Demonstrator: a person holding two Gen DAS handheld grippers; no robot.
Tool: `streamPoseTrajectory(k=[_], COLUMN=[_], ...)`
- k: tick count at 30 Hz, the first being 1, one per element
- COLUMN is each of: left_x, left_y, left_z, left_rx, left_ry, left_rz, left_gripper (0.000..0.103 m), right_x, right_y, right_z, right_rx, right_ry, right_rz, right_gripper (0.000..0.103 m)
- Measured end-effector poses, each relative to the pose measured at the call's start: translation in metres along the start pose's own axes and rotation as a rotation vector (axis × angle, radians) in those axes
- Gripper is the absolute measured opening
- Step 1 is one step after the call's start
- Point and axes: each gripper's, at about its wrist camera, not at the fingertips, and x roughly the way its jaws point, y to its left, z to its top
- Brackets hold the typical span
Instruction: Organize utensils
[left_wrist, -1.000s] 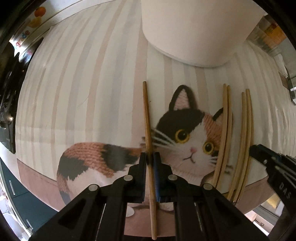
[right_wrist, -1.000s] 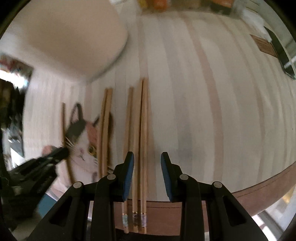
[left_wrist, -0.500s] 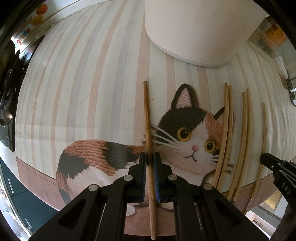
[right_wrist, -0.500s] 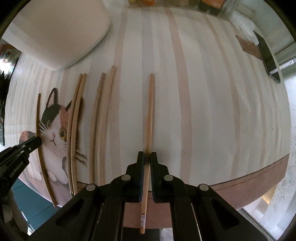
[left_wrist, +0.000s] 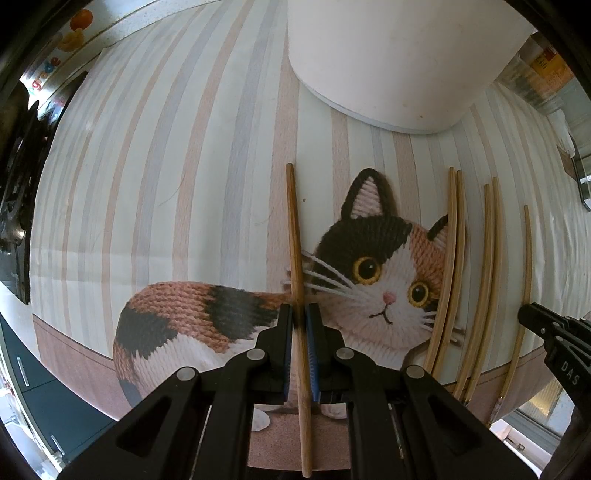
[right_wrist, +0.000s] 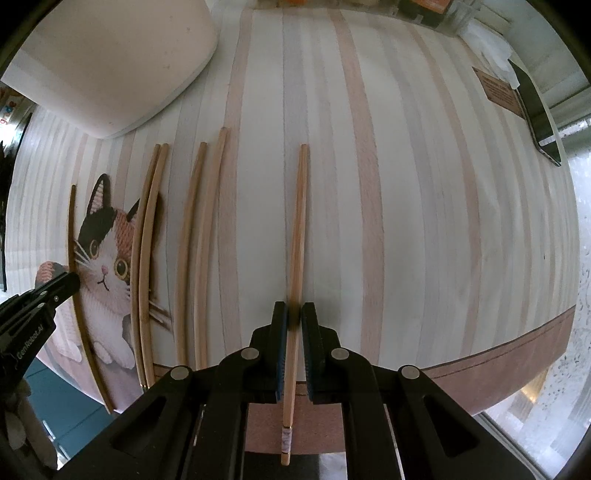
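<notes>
My left gripper is shut on a dark wooden chopstick that runs away from me over the cat picture on the striped mat. My right gripper is shut on a pale chopstick with a patterned end near me. Between the two lie two pairs of pale chopsticks, side by side on the mat. The left wrist view shows those pairs, the pale chopstick and the right gripper's black tip at the right edge.
A large white container stands at the back of the mat, seen also in the right wrist view as the container at upper left. A dark flat device lies at the far right. The table's front edge runs close below the grippers.
My right gripper has shut on one pale chopstick and carried it to the right, away from the pair it lay against. The left gripper still grips the dark chopstick in the same place.
</notes>
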Motion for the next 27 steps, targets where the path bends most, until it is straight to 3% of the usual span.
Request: streamPoseTrajectory(k=[6,10,18,27], left_x=[0.001,-0.014,-0.074,-0.158], left_y=[-0.004,-0.002,0.015,0.029], left_z=[0.003,0.001,0.006,0.021], left_rx=[0.017,0.014,-0.037,-0.109], left_ry=[-0.013,-0.065,-0.238,-0.427], left_rz=[0.017,0.034,0.061,0.028], left_gripper=[0.005,0.005,0.004,0.004], right_x=[-0.004,-0.005,-0.054,-0.131], right_y=[0.005,0.005,-0.001,0.002], right_z=[0.004,0.000,-0.005,0.000], right_rx=[-0.008,0.019,0.064,0.062], right_ry=[-0.009,-0.040,-0.207,-0.426], right_rz=[-0.022,-0.017,0.018,0.057], right_gripper=[0.007,0.007,0.007,0.007])
